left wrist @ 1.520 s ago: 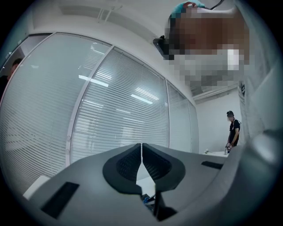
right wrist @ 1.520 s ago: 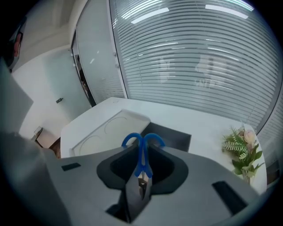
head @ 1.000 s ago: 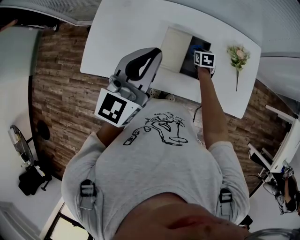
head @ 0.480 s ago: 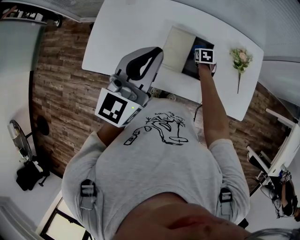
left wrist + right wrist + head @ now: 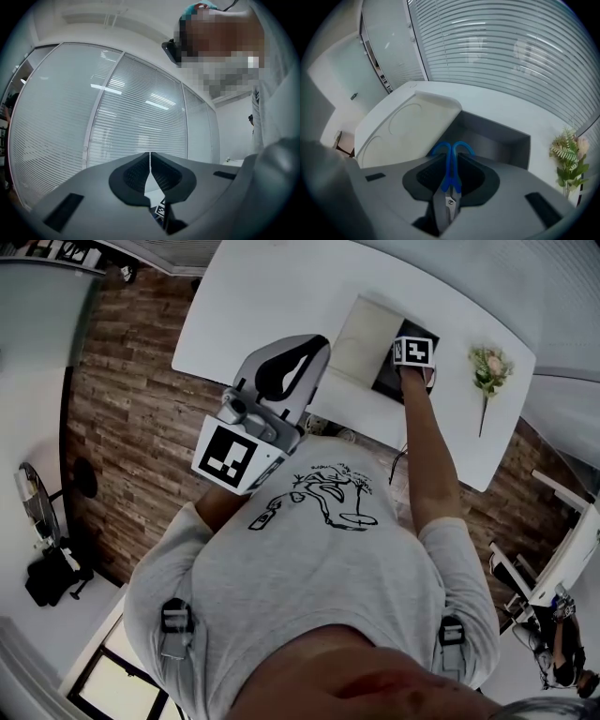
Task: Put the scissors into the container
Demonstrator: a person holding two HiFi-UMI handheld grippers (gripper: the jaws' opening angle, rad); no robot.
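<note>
The right gripper (image 5: 451,158) pinches the scissors (image 5: 450,180) between its jaws. The blue handle loops stick out past the jaw tips and the metal blades point back toward the camera. In the right gripper view the loops show at frame centre against the dark inside of the open container (image 5: 497,136). I cannot tell whether they touch it. The pale lid (image 5: 408,126) lies open at the container's left side, on the white table (image 5: 501,101). A flower (image 5: 569,159) lies at the right edge of the frame.

In the head view the right gripper (image 5: 412,357) sits in the upper right, over the container (image 5: 386,379). The lid (image 5: 361,329) is to its left and the flower (image 5: 489,367) to its right, apart from the container.

The left gripper (image 5: 300,357) is held up near frame centre, clear of the table (image 5: 272,296). In the left gripper view its jaws (image 5: 150,157) are pressed together with nothing between them, aimed at a glass wall with blinds (image 5: 136,108).
</note>
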